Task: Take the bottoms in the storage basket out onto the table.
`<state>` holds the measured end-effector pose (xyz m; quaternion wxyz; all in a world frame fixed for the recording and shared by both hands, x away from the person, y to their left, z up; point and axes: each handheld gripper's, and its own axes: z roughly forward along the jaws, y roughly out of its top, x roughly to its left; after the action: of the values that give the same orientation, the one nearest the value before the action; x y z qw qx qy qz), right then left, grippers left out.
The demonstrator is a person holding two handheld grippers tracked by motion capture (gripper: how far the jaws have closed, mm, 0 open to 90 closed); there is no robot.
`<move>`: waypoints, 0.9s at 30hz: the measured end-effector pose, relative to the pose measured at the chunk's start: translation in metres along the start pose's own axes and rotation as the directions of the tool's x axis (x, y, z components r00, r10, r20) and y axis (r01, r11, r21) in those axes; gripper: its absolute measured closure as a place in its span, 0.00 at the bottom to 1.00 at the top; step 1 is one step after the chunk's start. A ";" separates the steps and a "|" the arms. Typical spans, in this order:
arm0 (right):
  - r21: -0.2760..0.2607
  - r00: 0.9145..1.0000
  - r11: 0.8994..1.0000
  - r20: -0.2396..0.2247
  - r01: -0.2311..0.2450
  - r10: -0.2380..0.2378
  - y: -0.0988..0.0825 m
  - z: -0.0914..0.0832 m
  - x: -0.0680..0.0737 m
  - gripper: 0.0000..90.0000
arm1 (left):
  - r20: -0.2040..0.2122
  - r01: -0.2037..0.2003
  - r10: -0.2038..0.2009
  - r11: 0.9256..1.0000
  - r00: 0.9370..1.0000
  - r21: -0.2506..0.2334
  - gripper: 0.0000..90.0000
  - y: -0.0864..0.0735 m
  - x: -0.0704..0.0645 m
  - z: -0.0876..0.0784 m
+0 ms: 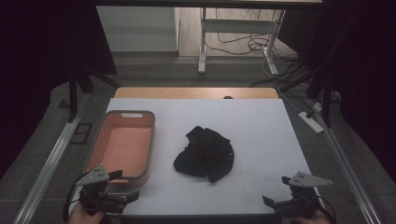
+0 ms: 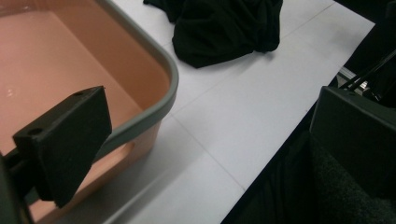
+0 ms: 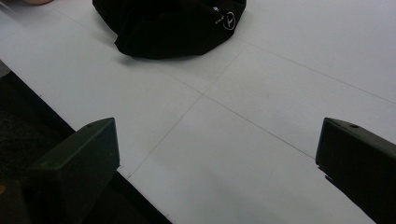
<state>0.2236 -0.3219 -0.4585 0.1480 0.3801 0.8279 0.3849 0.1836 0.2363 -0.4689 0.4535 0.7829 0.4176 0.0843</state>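
Both my grippers, left (image 1: 122, 186) and right (image 1: 275, 201), wait wide open at table edge. Black garment (image 1: 205, 153) untouched beside pink bin (image 1: 152, 140). Next: reach, pinch cloth.

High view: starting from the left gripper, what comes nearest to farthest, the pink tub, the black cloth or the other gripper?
From the left gripper:
1. Pink tub, just ahead, left side.
2. Black cloth, table middle.
3. Right gripper, near right corner.

Black garment (image 3: 173, 25), small white round logo mark and short white print beside it near one edge, characters too small to read, no other legible text
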 end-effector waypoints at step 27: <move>0.005 1.000 1.000 0.000 0.000 0.000 0.000 0.001 0.000 0.00 | -0.050 0.051 -0.049 0.998 0.998 0.040 0.00 -0.028 0.017 -0.016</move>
<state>0.2239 -0.3213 -0.4587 0.1471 0.3807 0.8288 0.3827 0.1696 0.2655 -0.4854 0.4289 0.7790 0.4497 0.0837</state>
